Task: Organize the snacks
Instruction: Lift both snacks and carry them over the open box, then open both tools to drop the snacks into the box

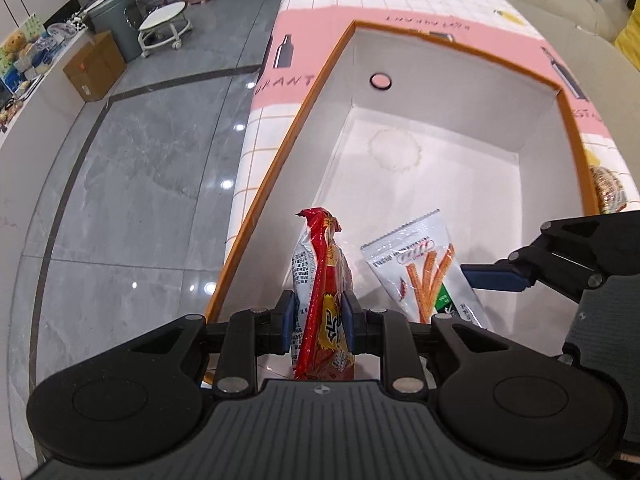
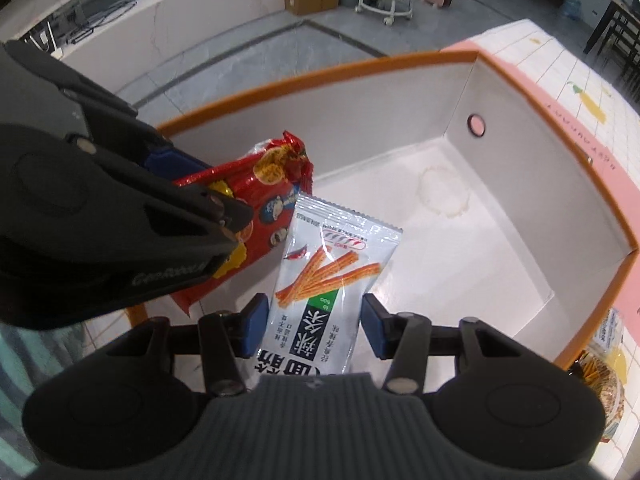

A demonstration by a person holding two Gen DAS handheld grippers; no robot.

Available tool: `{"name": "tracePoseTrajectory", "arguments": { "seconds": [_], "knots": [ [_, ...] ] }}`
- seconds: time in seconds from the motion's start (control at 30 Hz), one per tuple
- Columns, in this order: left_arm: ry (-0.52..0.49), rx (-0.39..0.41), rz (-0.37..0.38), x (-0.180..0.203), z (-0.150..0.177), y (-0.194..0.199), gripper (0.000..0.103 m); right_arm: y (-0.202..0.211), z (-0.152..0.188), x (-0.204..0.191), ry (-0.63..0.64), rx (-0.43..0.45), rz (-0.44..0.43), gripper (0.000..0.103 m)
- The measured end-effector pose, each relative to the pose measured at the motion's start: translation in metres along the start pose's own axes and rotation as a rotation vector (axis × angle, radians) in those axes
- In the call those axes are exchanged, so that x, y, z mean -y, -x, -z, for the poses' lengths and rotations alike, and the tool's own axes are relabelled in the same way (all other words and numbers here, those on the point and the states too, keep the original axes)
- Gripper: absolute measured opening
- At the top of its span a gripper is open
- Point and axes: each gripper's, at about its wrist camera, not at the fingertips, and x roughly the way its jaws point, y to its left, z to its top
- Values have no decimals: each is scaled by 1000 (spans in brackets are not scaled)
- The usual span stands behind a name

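Observation:
My left gripper [image 1: 319,322] is shut on a red snack packet [image 1: 325,320] and holds it edge-on over the near end of a white box with an orange rim [image 1: 280,152]. The red packet [image 2: 256,196] also shows in the right wrist view, with the left gripper [image 2: 188,184] on it. My right gripper [image 2: 315,326] is shut on a white packet printed with orange sticks [image 2: 324,276] and holds it over the same box [image 2: 400,60]. In the left wrist view the white packet [image 1: 428,272] sits beside the red one, and a right gripper finger [image 1: 496,276] shows.
The box stands on a table with a pink-and-white grid cloth [image 1: 320,0]. Another snack packet [image 2: 604,376] lies on the cloth outside the box. A grey tiled floor [image 1: 140,160], a cardboard carton [image 1: 94,66] and a white stool [image 1: 164,28] lie beyond the table.

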Motion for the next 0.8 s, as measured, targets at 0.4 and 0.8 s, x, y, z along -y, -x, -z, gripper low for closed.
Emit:
{"name": "tracePoseTrajectory", "arguments": {
  "seconds": [0.4, 0.8],
  "knots": [
    [-13, -4, -45, 2, 2, 5, 42, -6, 8, 11, -28, -11, 7, 62],
    [-19, 255, -66, 23, 13, 81, 73, 73, 35, 16, -85, 199, 68, 77]
  ]
}}
